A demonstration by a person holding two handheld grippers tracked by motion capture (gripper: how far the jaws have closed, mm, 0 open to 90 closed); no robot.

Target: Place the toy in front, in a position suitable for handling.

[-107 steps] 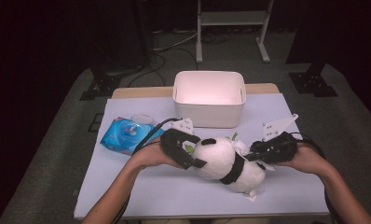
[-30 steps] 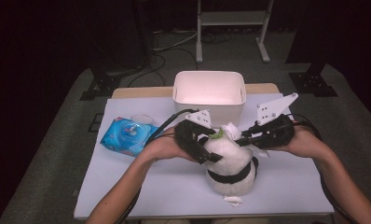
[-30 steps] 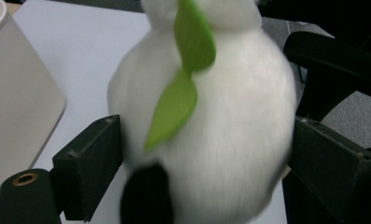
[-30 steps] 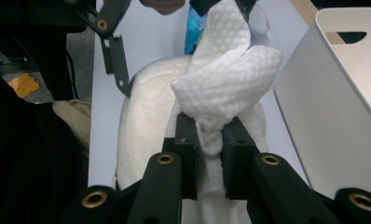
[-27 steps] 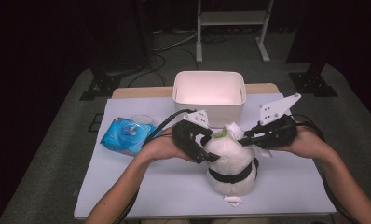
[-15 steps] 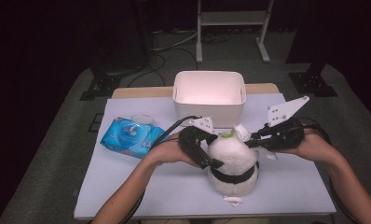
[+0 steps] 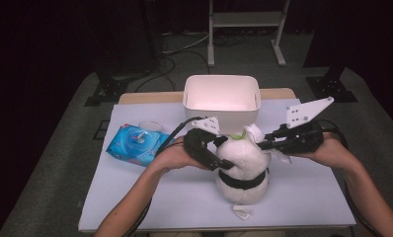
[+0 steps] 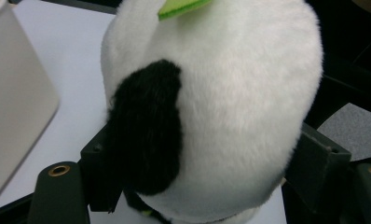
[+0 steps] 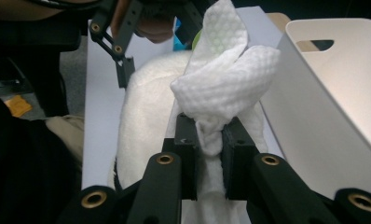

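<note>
Plush panda sits upright, centre of frame, on tabletop. Left gripper fingers clamp its head: soft, light, compresses, so I hold broadly. Right gripper fingers pinch limp wipe against plush top.

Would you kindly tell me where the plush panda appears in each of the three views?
High view: plush panda centre, upright between both grippers.
Left gripper view: its white head sits between the jaws.
Right gripper view: white fur left of the wipe.
Shared landmark: white bin.
</note>
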